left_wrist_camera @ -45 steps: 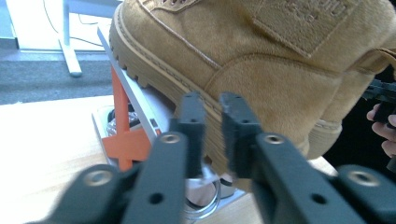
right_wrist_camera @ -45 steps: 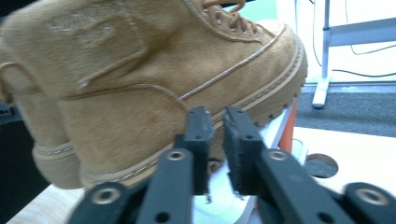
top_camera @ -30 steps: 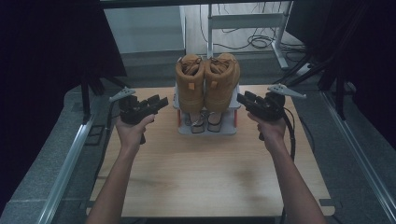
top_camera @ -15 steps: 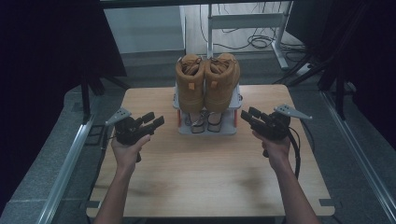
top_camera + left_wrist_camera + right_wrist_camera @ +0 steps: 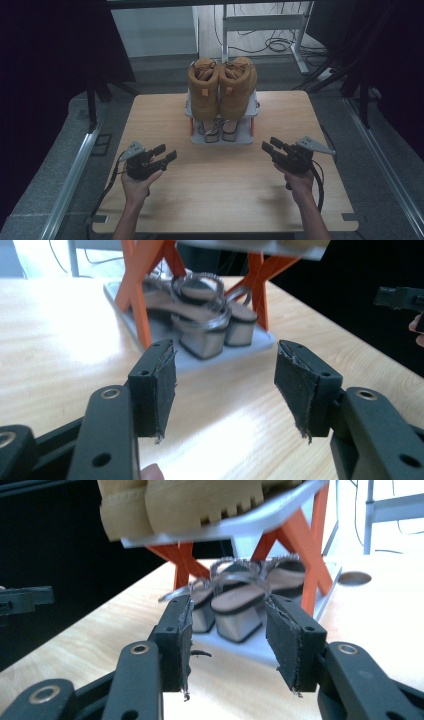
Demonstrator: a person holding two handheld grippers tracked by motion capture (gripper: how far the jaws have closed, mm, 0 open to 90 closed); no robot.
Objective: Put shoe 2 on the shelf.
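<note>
A pair of tan boots (image 5: 221, 85) stands on the top shelf of a small rack (image 5: 247, 136) with orange crossed legs, at the far middle of the wooden table (image 5: 215, 195). Silver strappy heeled sandals (image 5: 217, 129) sit on its lower shelf. My left gripper (image 5: 166, 152) hovers low over the table, left of the rack and nearer the person, and points at it. My right gripper (image 5: 270, 144) mirrors it on the right. Both have just been opening, with nothing between their jaws. The left gripper view frames the sandals (image 5: 200, 315) beyond the left gripper (image 5: 227, 360); the right gripper (image 5: 230, 610) faces sandals (image 5: 240, 600) and boots (image 5: 185, 502).
Metal rails (image 5: 70, 175) run along both sides of the table, and dark curtains hang left and right. Cables lie on the floor behind the table. A round hole (image 5: 354, 578) sits in the tabletop near the rack. Bare wood lies between the two hands.
Both hands have drawn back from the sides of the rack toward the person and sunk closer to the table. Both pairs of jaws stand a little wider.
</note>
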